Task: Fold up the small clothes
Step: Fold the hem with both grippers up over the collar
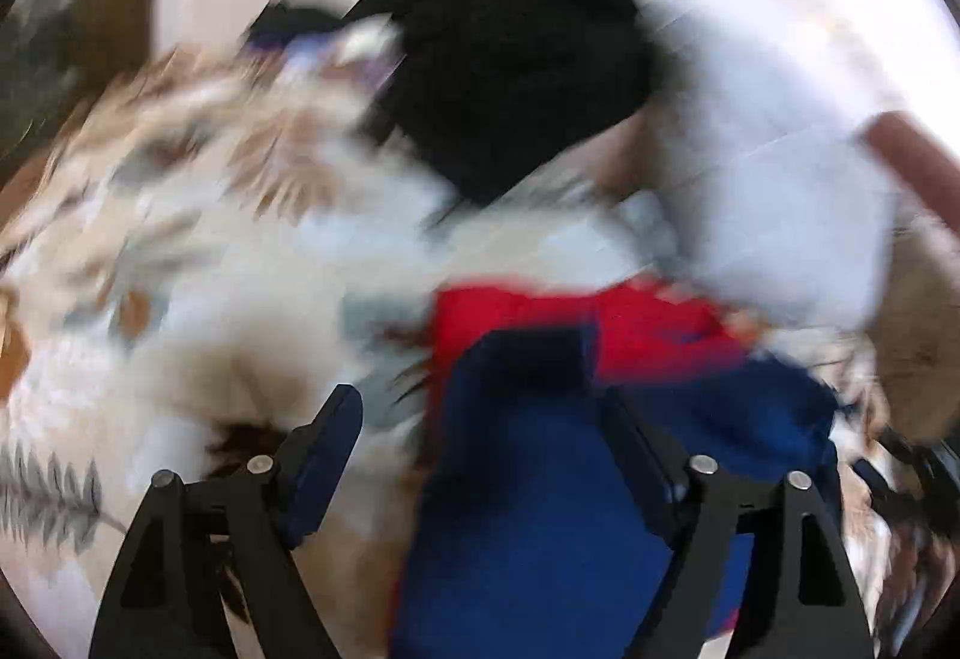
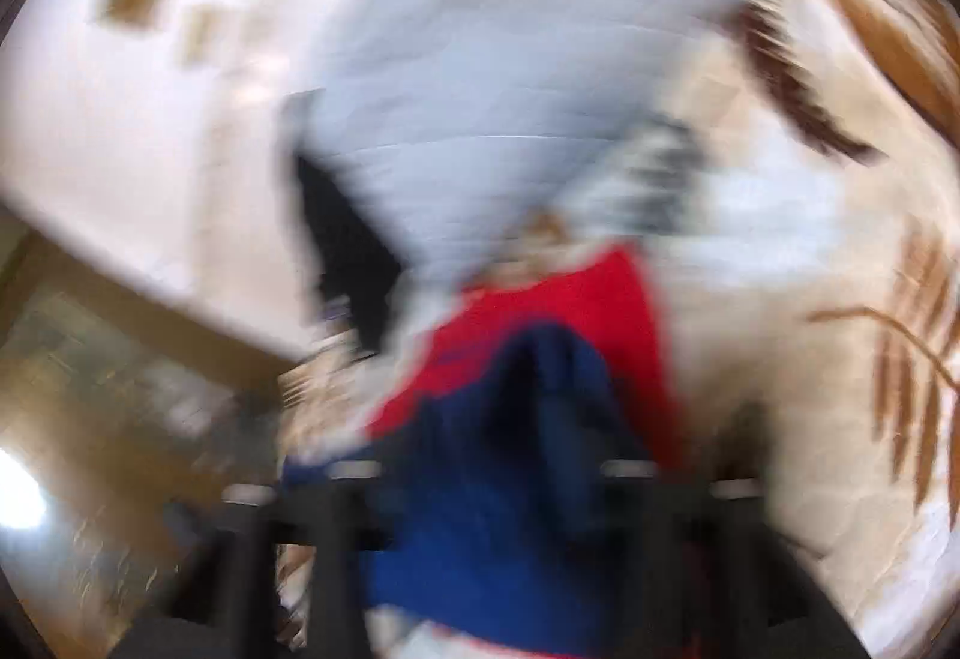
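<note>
1. Both views were heavily smeared; fine detail could not be read, least of all in the right wrist view.
2. The task item was a small red-and-blue garment (image 1: 576,389), lying on a leaf-patterned bedspread (image 1: 180,251). The blue part lay nearest both cameras, with the red part beyond it.
3. The left gripper (image 1: 480,419) had its fingers spread wide. The garment's blue edge ran up between them, closer to the right-hand finger (image 1: 636,443). No pad visibly pressed the cloth, so it was judged free of the fabric.
4. The right gripper (image 2: 498,473) appeared only as dark blurred shapes at the bottom edge. The blue cloth (image 2: 510,455) rose in a bunched ridge between the fingers. Whether the pads pinched it or stood clear could not be determined.
5. The governing relation: the garment lay directly ahead of and below both sets of fingers, and its long axis ran away from the cameras, blue end near and red end far. Both hands appeared about equally near; the left showed the clearer approach to the blue edge.
6. Beyond the garment lay a pale blue-white folded cloth (image 1: 780,191) and a black bundle of fabric (image 1: 516,59), both apart from the fingers.
7. Judgement: the next fold would depend on gripping the near blue end and carrying it toward the red end.
</note>
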